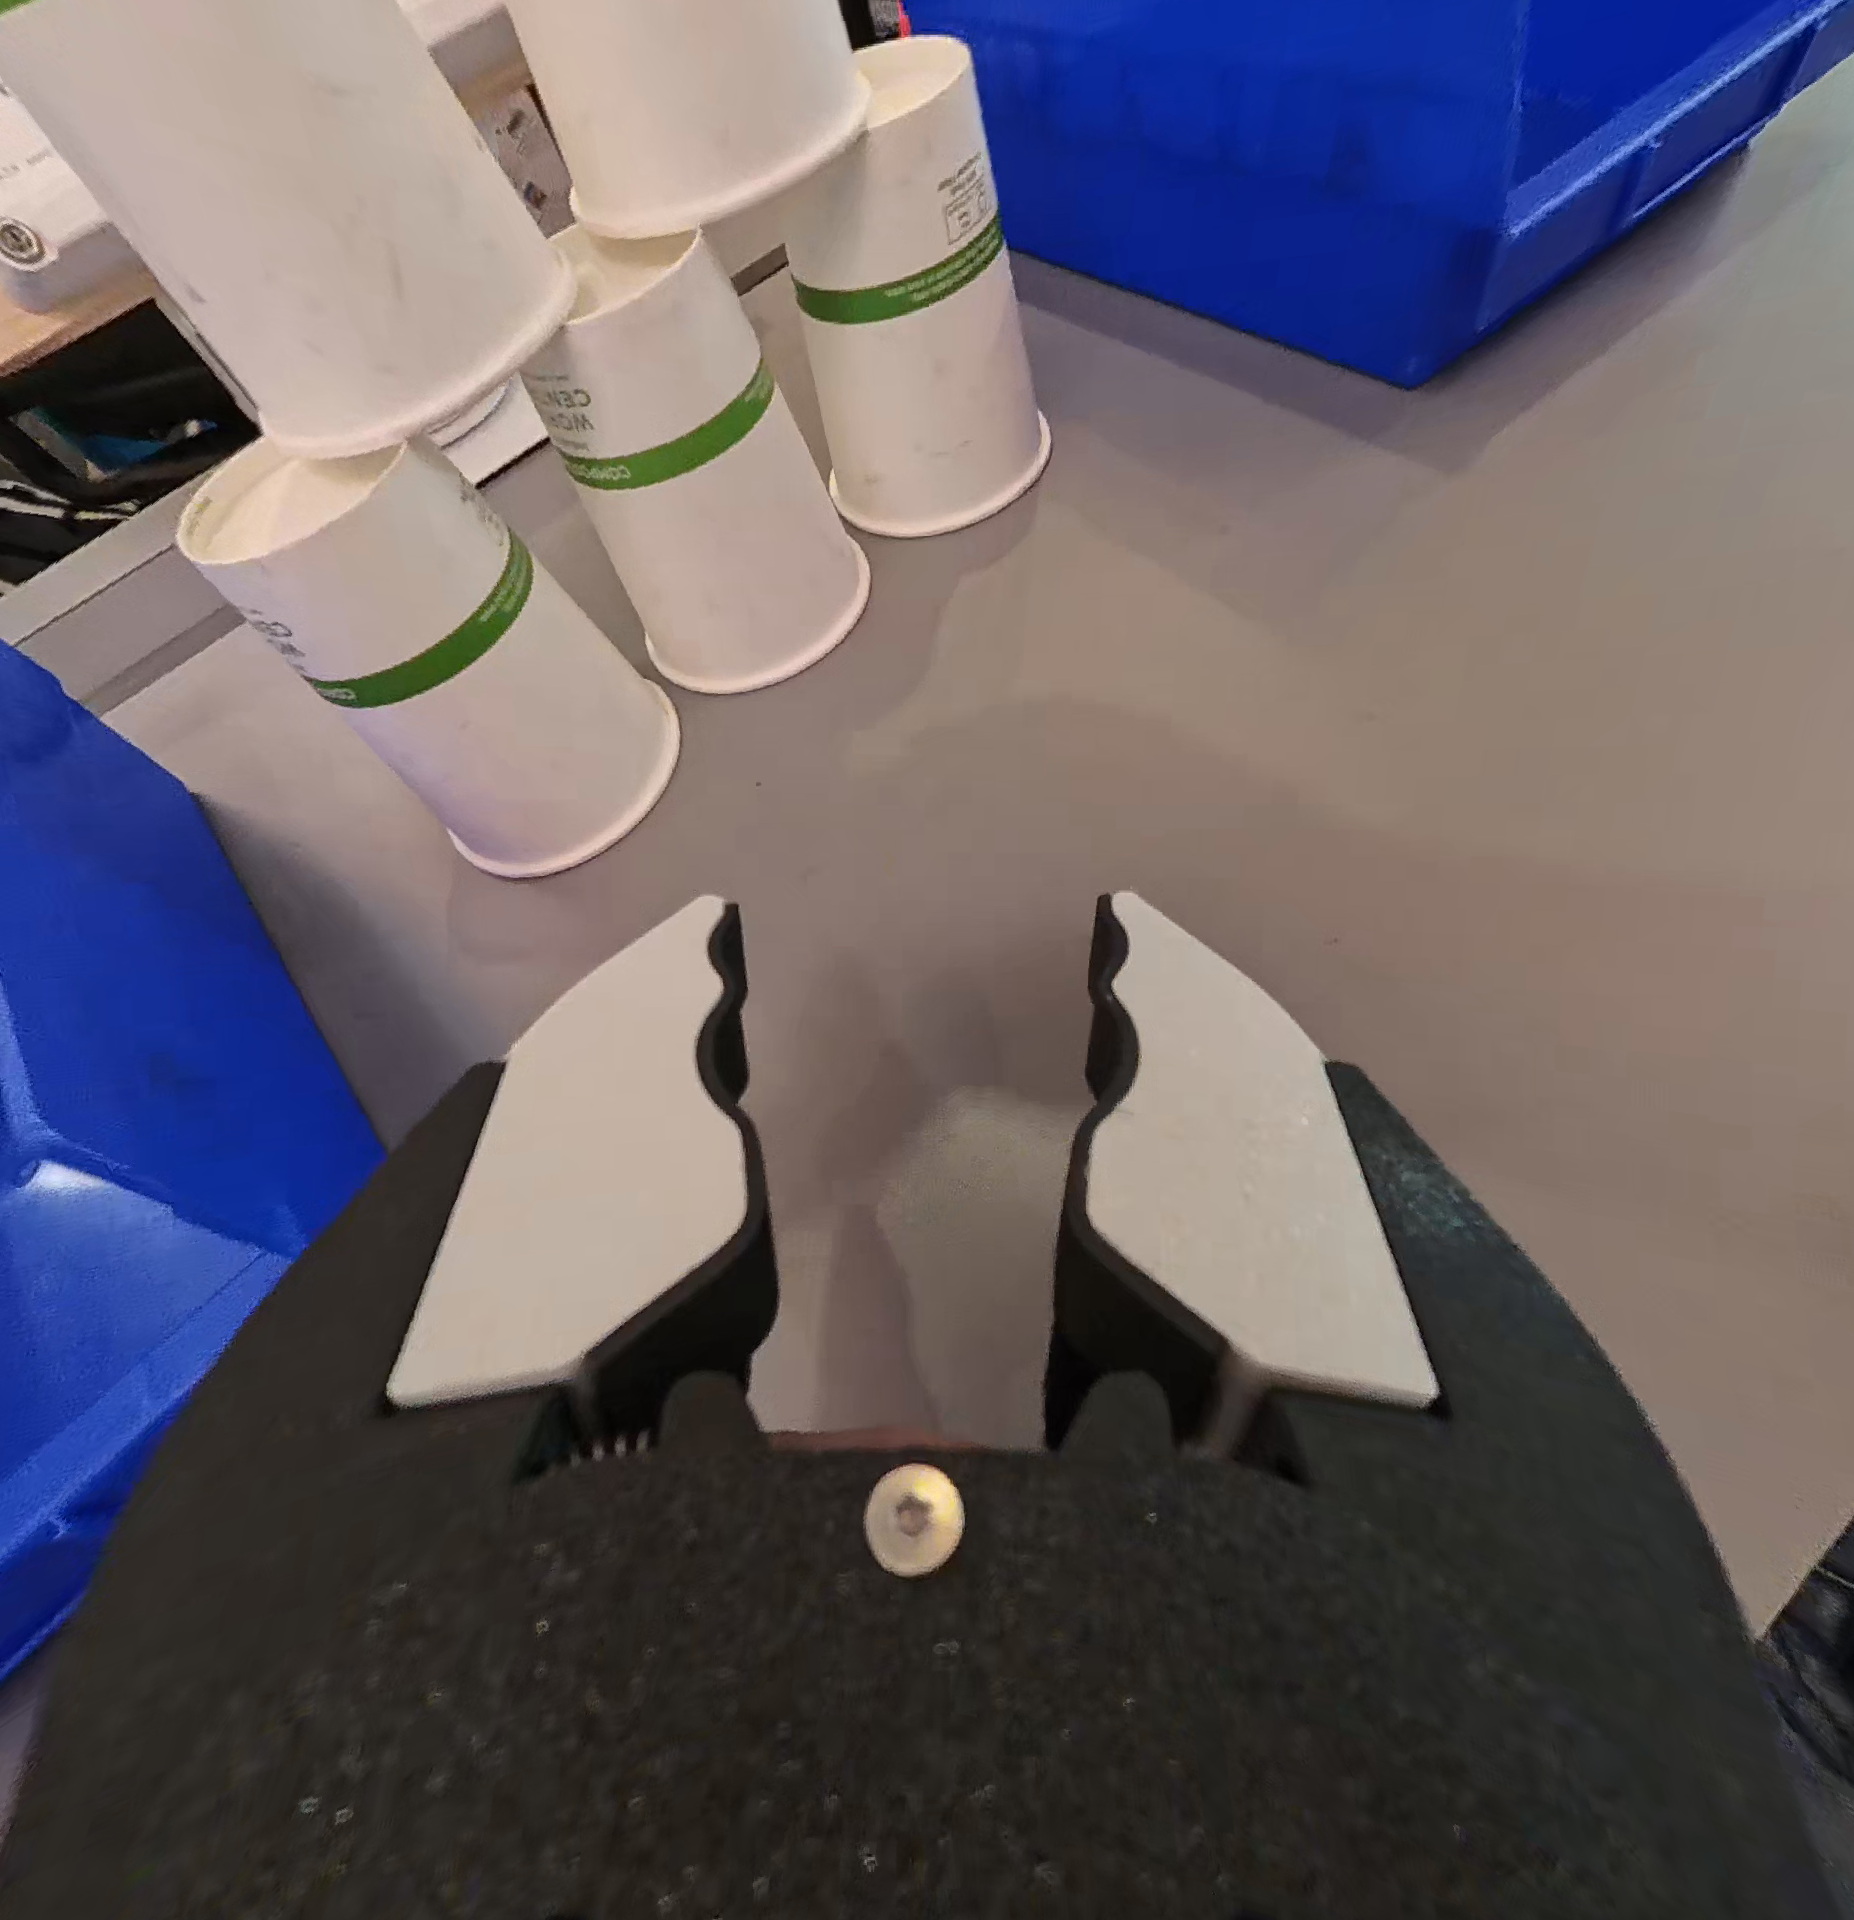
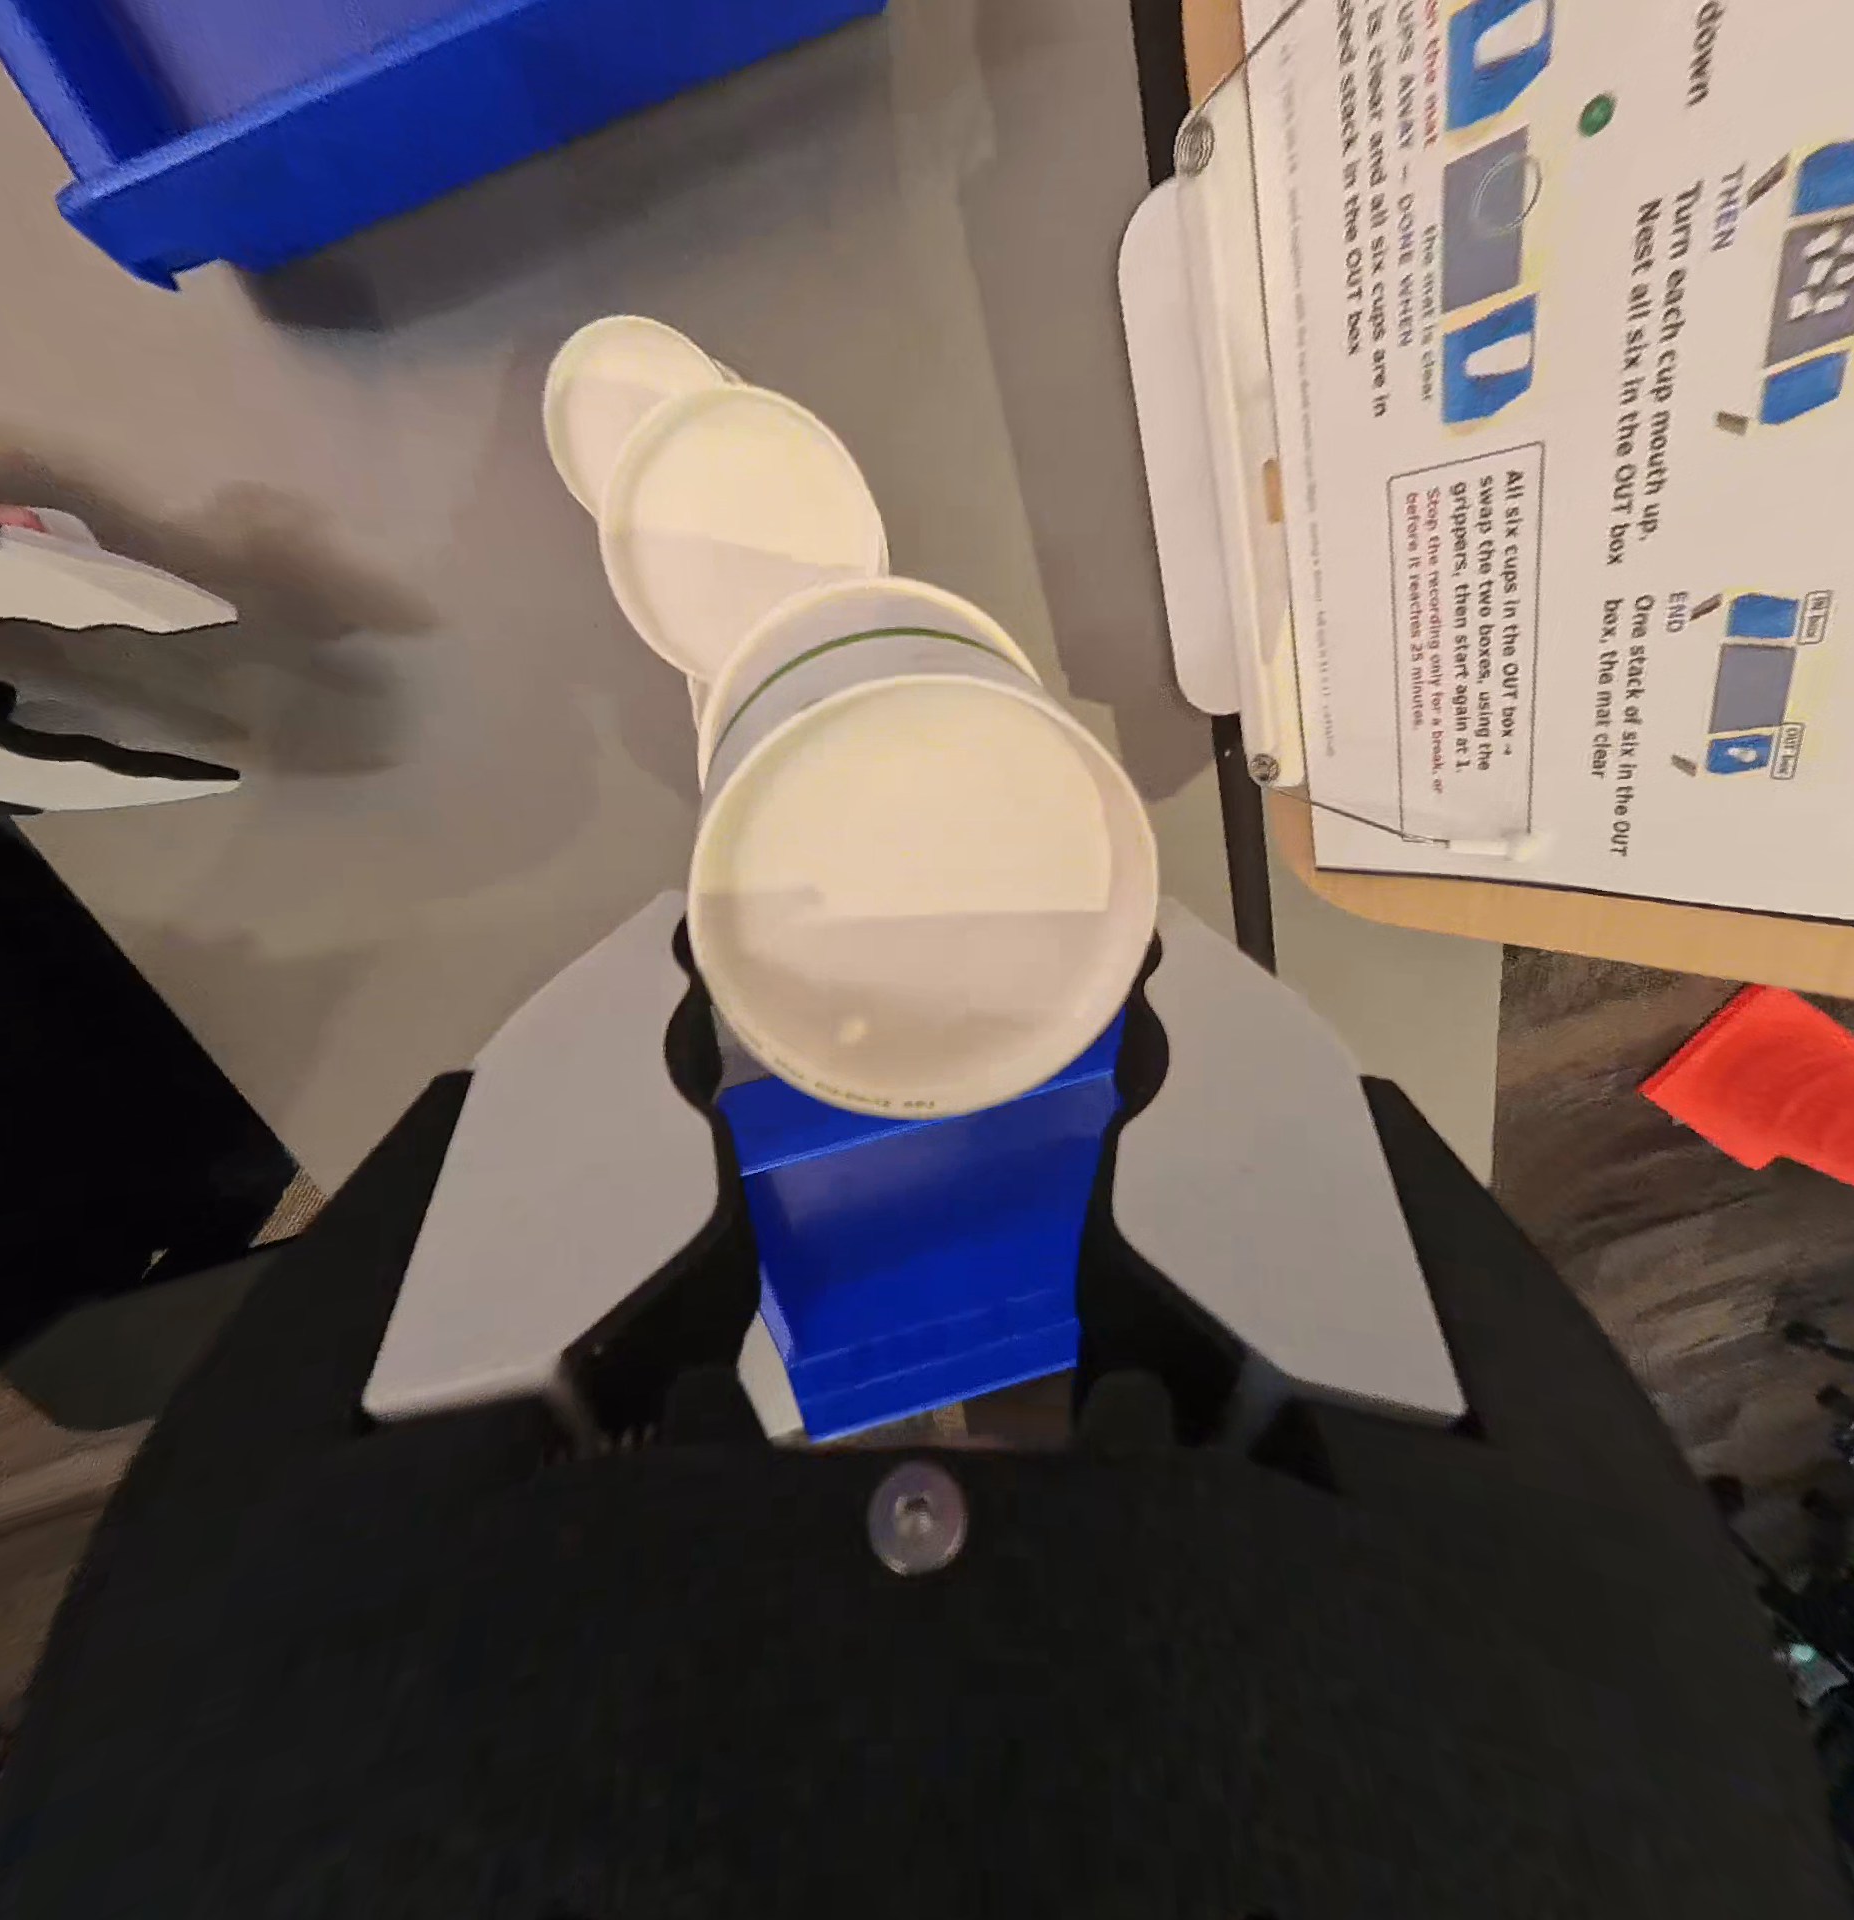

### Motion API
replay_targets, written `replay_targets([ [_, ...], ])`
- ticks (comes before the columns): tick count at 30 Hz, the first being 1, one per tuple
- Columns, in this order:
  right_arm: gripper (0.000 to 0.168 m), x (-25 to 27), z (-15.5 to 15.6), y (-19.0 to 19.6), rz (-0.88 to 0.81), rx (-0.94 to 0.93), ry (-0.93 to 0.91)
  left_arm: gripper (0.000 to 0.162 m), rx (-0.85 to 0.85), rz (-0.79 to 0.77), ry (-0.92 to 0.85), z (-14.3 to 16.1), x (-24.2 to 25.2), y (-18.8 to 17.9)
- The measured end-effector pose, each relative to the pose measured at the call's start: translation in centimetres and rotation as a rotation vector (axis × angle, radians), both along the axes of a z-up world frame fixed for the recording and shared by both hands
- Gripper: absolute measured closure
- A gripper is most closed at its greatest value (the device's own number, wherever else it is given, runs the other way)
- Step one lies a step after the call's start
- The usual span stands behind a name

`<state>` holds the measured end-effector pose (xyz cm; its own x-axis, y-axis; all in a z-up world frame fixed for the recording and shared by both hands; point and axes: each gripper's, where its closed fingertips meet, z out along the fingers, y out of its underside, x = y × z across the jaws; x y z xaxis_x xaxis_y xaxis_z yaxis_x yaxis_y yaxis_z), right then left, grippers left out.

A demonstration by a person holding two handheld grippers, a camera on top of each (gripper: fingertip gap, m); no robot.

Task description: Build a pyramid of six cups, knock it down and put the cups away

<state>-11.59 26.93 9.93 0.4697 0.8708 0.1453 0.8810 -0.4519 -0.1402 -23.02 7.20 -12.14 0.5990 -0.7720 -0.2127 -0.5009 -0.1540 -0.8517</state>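
Blue plastic bins flank the grey mat; what the bins hold cannot be seen. On the mat stand three upside-down white paper cups with green bands, and two more cups rest mouth-down across their bases. The left gripper hovers low just in front of this pyramid, jaws spread wide and holding nothing. Above the pyramid, the right gripper has a sixth cup between its jaws, base towards the camera.
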Motion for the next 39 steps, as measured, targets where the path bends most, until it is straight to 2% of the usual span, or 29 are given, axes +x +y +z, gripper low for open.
replay_targets([
  [7, 0.089, -0.3, -0.2, 0.3, 0.029, 0.047, -0.011, 0.095, -0.032, -0.013, 0.011, -0.5, -0.1, 0.2],
  [8, 0.083, -0.1, 0.1, 0.3, 0.031, 0.063, -0.02, 0.094, -0.039, -0.018, 0.009, -0.7, 0.0, 0.1],
  [11, 0.081, 0.1, 2.0, -0.5, 0.038, 0.108, 0.017, 0.093, -0.056, -0.032, 0.008, -1.0, 0.3, -0.1],
  [14, 0.083, -0.9, 5.5, -2.0, 0.078, 0.254, 0.152, 0.092, -0.058, -0.044, -0.006, -0.8, 0.5, -0.4],
  [16, 0.085, -2.1, 7.2, -4.4, 0.134, 0.375, 0.279, 0.092, -0.052, -0.05, -0.021, -0.4, 0.5, -0.4],
  [18, 0.081, -2.8, 7.5, -7.5, 0.174, 0.506, 0.402, 0.092, -0.06, -0.053, -0.042, 0.0, 0.5, -0.4],
  [19, 0.086, -2.7, 7.0, -9.1, 0.165, 0.574, 0.455, 0.092, -0.083, -0.052, -0.06, 0.1, 0.6, -0.5],
  [22, 0.093, -1.8, 2.1, -13.8, 0.1, 0.655, 0.572, 0.092, -0.17, -0.069, -0.14, 0.4, 0.9, -0.9],
  [26, 0.098, -2.1, -8.6, -19.3, -0.065, 0.494, 0.915, 0.091, -0.231, -0.061, -0.216, 1.0, 0.5, -0.9],
  [28, 0.098, -2.0, -13.7, -21.0, -0.189, 0.428, 1.062, 0.092, -0.254, -0.037, -0.263, 1.2, 0.0, -1.1],
  [31, 0.1, -0.7, -19.2, -22.4, -0.334, 0.459, 1.13, 0.094, -0.263, -0.004, -0.314, 1.2, -0.7, -1.5],
  [33, 0.095, -0.2, -21.3, -23.5, -0.326, 0.475, 1.058, 0.096, -0.249, -0.003, -0.325, 1.3, -0.8, -1.7],
  [35, 0.101, -0.3, -21.2, -24.1, -0.273, 0.537, 1.026, 0.096, -0.221, -0.007, -0.305, 1.1, -0.9, -1.6],
  [39, 0.102, -2.1, -21.5, -24.7, -0.22, 0.486, 1.065, 0.097, -0.204, -0.026, -0.262, -0.1, -0.4, -1.4],
])
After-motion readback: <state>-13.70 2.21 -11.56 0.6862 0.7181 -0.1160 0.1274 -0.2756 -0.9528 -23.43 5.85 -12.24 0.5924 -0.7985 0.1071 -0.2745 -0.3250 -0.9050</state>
